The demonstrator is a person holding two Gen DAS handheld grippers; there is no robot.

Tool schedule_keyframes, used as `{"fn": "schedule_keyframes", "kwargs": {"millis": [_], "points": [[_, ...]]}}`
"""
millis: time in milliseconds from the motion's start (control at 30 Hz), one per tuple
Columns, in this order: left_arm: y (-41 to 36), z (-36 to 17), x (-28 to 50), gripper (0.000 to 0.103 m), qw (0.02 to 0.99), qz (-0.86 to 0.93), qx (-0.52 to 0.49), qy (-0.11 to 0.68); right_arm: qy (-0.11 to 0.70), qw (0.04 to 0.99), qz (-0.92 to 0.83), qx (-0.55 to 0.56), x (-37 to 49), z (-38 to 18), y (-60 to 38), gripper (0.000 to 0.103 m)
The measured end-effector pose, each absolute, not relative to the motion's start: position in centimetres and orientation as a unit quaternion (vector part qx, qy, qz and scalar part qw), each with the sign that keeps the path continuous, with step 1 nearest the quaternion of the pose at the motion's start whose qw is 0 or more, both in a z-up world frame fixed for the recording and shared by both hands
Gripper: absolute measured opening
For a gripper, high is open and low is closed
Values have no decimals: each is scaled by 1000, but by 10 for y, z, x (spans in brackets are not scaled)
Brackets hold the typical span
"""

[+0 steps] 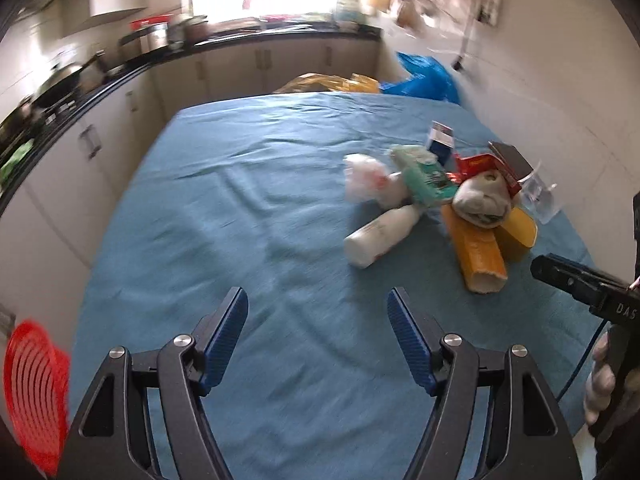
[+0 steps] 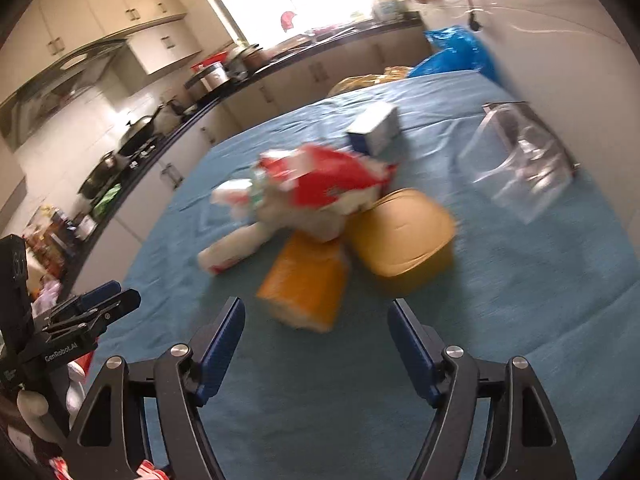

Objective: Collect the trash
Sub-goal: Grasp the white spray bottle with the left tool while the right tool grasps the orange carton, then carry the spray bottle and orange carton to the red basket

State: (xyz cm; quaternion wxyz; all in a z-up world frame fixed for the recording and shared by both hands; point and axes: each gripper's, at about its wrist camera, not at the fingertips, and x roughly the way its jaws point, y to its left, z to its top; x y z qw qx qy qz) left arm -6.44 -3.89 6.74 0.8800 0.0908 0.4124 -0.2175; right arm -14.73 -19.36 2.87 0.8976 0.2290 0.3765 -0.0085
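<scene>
A pile of trash lies on the blue-covered table (image 1: 240,200): a white bottle (image 1: 378,236) on its side, an orange carton (image 1: 478,256), a yellow tub (image 1: 518,230), a green packet (image 1: 428,178), a red wrapper (image 1: 480,164) and a clear plastic container (image 1: 540,196). My left gripper (image 1: 316,294) hovers open over bare cloth, left of and nearer than the pile. My right gripper (image 2: 316,304) is open too, empty, just short of the orange carton (image 2: 306,288) with the yellow tub (image 2: 404,236) behind it. The right wrist view is blurred.
A red slotted basket (image 1: 34,384) shows at the lower left edge. A blue plastic bag (image 1: 424,76) and a yellow one sit past the table's far end. Kitchen cabinets and a dark counter (image 1: 100,88) with pots run along the left and back. A wall bounds the right.
</scene>
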Motion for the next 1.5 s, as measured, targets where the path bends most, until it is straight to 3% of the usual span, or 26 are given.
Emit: {"fn": "schedule_keyframes", "kwargs": {"millis": [533, 600, 633, 667, 733, 833, 867, 933, 1100, 1500], "points": [[-133, 17, 4, 72, 826, -276, 205, 446, 409, 875, -13, 257, -98, 1, -181, 79], [-132, 14, 3, 58, 824, -278, 193, 454, 410, 876, -19, 254, -94, 1, -178, 79], [-129, 14, 3, 40, 820, -285, 182, 462, 410, 877, -23, 250, -93, 1, -176, 79], [-125, 16, 2, 33, 816, -290, 166, 472, 410, 879, -27, 242, -93, 1, -174, 79], [-118, 16, -2, 29, 817, -281, 158, 479, 414, 883, -33, 220, -92, 1, -169, 79], [-96, 17, -9, 29, 814, -273, 137, 493, 423, 887, -46, 178, -90, 2, -159, 79], [-85, 17, -13, 29, 813, -274, 126, 498, 426, 888, -53, 167, -90, 2, -158, 76], [-64, 18, -19, 29, 811, -273, 103, 507, 430, 889, -69, 144, -89, 2, -155, 62], [-13, 19, -42, 29, 812, -263, 66, 517, 432, 886, -66, 156, -97, 4, -157, 56], [32, 19, -60, 31, 819, -276, 32, 502, 448, 870, -44, 199, -147, 6, -143, 56]]}}
